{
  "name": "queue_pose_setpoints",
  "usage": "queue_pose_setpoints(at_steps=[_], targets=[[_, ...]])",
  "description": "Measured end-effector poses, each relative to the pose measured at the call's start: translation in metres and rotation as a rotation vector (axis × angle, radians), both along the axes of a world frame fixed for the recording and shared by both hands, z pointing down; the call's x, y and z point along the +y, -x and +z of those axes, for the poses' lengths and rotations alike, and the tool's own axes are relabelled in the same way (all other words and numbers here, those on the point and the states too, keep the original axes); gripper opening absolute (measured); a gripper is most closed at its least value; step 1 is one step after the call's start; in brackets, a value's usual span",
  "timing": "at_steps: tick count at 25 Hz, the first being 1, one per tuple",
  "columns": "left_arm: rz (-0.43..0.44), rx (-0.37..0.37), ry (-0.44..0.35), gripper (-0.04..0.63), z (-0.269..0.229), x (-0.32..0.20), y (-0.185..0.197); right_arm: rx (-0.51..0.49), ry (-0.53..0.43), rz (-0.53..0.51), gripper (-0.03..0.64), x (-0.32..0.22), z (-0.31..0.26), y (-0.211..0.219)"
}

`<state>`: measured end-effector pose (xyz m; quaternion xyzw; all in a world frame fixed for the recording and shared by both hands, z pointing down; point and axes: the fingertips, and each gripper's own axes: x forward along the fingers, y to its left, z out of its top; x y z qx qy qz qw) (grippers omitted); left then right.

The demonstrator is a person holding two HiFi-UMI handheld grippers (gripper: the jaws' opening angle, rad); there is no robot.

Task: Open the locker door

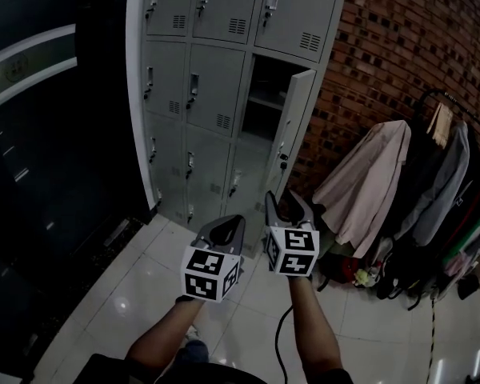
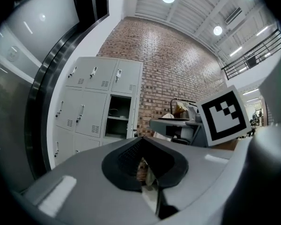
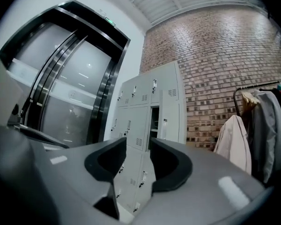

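The locker door (image 1: 293, 122), far right in the lockers (image 1: 194, 94), already hangs ajar, so opening seems done; the left gripper (image 1: 230, 224) is closed and empty, the right gripper (image 1: 290, 204) parted and empty, both well apart from it; swinging it wider needs an approach.

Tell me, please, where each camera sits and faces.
Head view: on the person's head, looking steeply down at the lockers; forearms, left gripper and right gripper show.
Left gripper view: on that gripper, facing lockers and brick wall; own shut jaws, right gripper's marker cube.
Right gripper view: on that gripper, facing lockers; own parted jaws.
Shared: all see the open locker door.
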<state>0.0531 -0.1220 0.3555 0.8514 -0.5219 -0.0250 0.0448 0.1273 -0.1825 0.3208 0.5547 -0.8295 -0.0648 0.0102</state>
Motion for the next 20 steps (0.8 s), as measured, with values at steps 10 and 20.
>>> queue_pose_setpoints(at_steps=[10,20], targets=[[-0.039,-0.021,-0.026,0.005,-0.001,0.069,-0.015,-0.076,-0.025,-0.060,0.000,0.120,0.008,-0.004],[-0.027,-0.035,-0.038,0.005,-0.004,0.091,-0.014,-0.094,0.024,-0.079,0.000,0.155,0.026,0.009]])
